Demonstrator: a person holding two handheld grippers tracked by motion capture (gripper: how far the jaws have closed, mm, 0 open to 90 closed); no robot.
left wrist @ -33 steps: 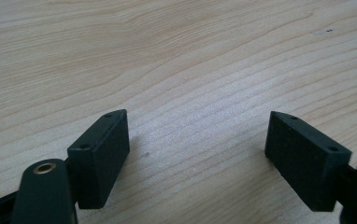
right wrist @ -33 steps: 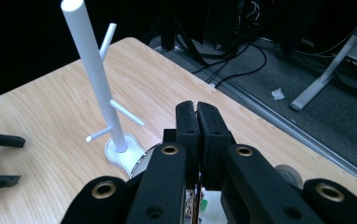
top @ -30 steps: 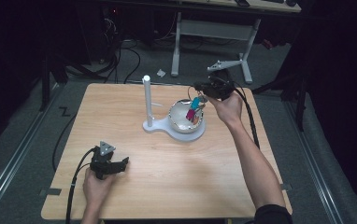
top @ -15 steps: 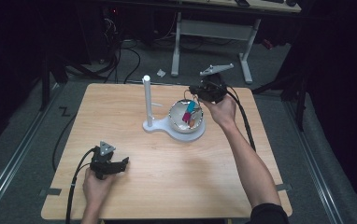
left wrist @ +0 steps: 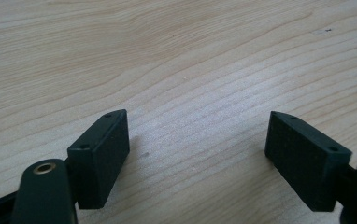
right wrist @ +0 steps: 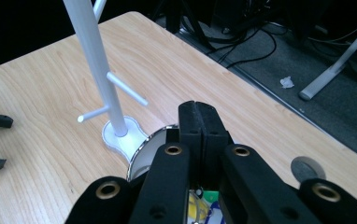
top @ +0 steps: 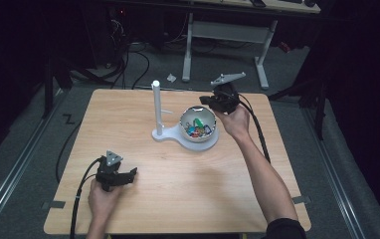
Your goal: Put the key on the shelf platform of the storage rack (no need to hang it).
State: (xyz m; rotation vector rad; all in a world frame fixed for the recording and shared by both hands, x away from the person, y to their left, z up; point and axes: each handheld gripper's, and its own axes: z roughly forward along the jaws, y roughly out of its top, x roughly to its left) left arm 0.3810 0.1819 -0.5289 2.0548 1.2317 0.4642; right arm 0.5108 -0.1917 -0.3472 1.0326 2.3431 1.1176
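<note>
A white stand [top: 156, 107] with a tall post and short pegs stands at the table's far middle. On its base sits a silver bowl [top: 183, 119] holding several small coloured pieces [top: 197, 130]. My right gripper [top: 207, 100] hovers at the bowl's far right rim, jaws pressed shut with nothing visible between them. In the right gripper view the shut jaws [right wrist: 200, 112] point over the bowl's rim [right wrist: 141, 151] toward the stand's post [right wrist: 97, 60]. My left gripper [top: 128, 175] rests near the front left, open. In the left gripper view its jaws [left wrist: 197, 135] stand wide apart over bare wood.
The wooden table [top: 178, 199] has free room across its front and left. Behind it on the floor are a white desk frame [top: 228, 30], cables [top: 128, 59] and a scrap of paper [top: 171, 77]. A grey round mark [right wrist: 306, 169] lies by the table's edge.
My right gripper has shifted slightly left along the bowl's far rim and stays shut. The left gripper has not moved.
</note>
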